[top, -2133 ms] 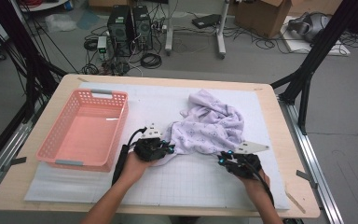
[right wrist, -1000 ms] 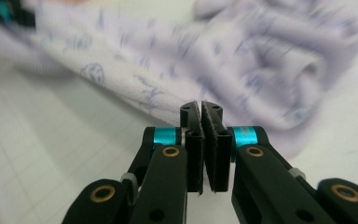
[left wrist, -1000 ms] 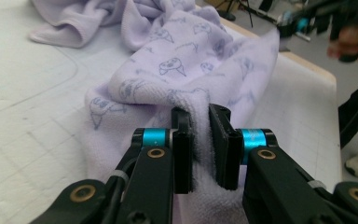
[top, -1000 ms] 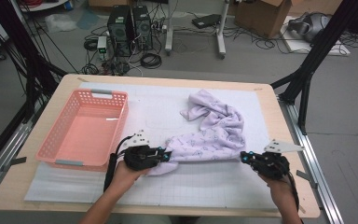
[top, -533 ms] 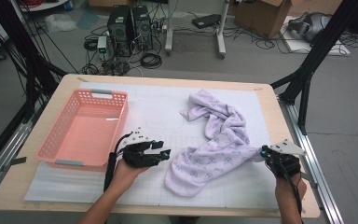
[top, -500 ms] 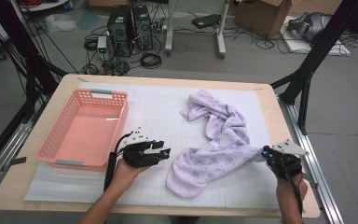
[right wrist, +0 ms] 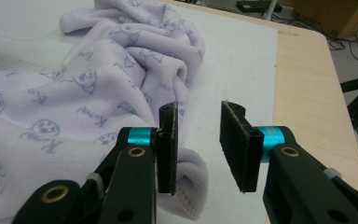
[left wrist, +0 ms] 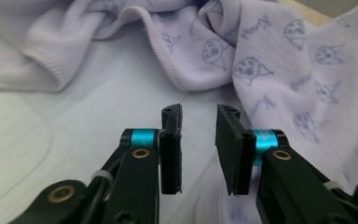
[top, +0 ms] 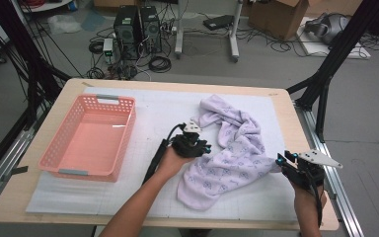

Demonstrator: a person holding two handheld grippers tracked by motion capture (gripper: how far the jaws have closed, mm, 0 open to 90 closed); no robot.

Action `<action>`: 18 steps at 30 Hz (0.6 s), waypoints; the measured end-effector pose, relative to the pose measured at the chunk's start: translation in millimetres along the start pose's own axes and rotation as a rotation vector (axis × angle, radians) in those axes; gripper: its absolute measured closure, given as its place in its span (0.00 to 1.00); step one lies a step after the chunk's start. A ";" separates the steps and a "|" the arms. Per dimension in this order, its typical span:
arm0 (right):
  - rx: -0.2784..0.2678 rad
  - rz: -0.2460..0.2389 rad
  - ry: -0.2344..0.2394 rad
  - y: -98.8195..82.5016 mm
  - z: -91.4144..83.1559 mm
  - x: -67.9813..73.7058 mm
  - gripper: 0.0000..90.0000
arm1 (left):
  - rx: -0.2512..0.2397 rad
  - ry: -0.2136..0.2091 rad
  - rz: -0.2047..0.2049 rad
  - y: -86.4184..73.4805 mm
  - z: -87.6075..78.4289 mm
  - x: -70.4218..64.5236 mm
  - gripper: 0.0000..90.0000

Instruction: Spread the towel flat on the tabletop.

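Observation:
A lavender towel with small printed cartoon faces lies crumpled on the white mat, right of the table's middle. My left gripper sits at the towel's left edge, open. Its jaws have just been closing a little, and in the left gripper view only mat shows between them, with towel ahead and to the right. My right gripper rests at the towel's right corner, open. Its jaws have just been opening. In the right gripper view the towel's corner lies beside the left jaw, not clamped.
An empty pink plastic basket stands on the left part of the mat. The bare wooden table edge runs close to the right of my right gripper. Cables, computers and boxes lie on the floor beyond the table.
One second ago both grippers held the towel stretched between them. Both have let go and the towel has dropped flat. My left gripper has moved right, up to the towel; the right one has stayed put.

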State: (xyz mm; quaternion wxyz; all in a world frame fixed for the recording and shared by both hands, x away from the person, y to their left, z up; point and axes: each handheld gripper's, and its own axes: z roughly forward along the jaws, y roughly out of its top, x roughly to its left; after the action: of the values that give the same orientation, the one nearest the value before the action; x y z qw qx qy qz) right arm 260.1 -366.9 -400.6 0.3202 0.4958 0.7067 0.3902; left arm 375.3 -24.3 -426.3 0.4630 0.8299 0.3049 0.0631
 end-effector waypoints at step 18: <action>-0.016 0.045 0.033 -2.2 2.4 -6.2 0.74 | 0.106 -0.146 0.112 6.1 55.9 -49.1 0.95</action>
State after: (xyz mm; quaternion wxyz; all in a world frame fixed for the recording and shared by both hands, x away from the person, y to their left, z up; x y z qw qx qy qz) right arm 263.0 -372.7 -403.3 0.3038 0.5023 0.6974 0.4111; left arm 360.1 -95.1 -444.1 0.4351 0.8714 0.2265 0.0118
